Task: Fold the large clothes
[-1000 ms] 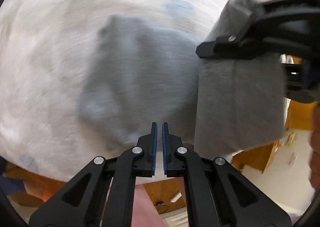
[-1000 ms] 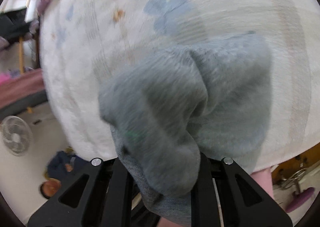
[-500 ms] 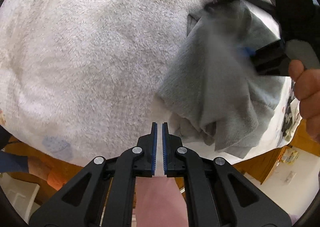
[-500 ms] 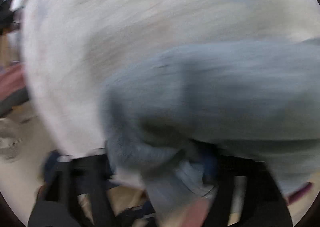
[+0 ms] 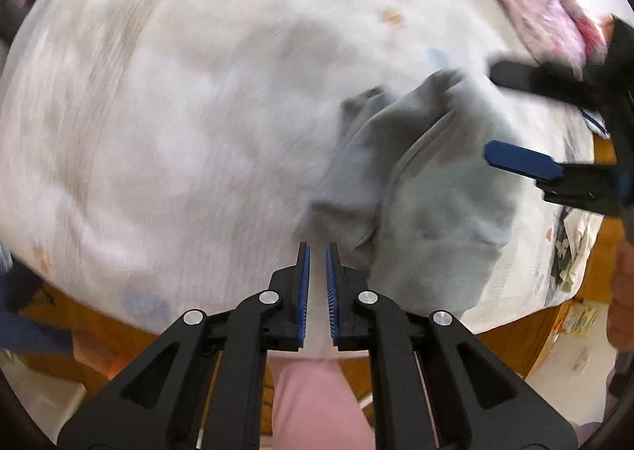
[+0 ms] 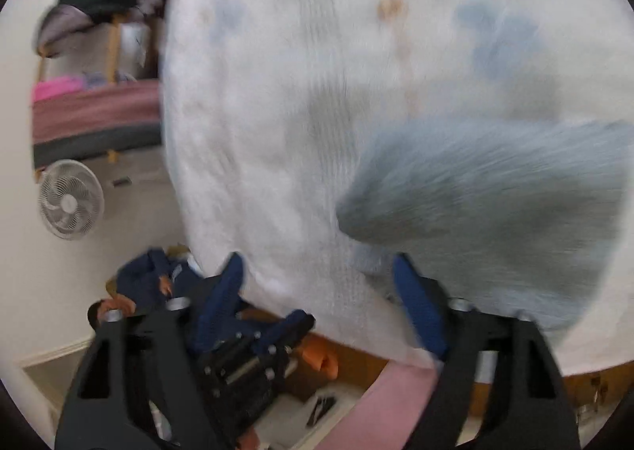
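Below, our left gripper [image 5: 316, 251] is nearly shut, empty; our right gripper [image 6: 319, 271], just closing, gapes empty. One crumpled grey knit garment [image 5: 428, 188] lies near the white fleecy bed cover's [image 5: 178, 113] near edge; bare cover beyond.

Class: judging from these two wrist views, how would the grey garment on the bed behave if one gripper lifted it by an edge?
The grey garment lies crumpled in soft folds, so it would probably droop limply. Its knit looks thick, so likely not slippery.

The right gripper [image 6: 319, 279] stands with jaws apart, which have just been closing, nothing between them. A crumpled grey garment [image 6: 495, 208] lies near the white blanket's [image 6: 277, 93] near edge.
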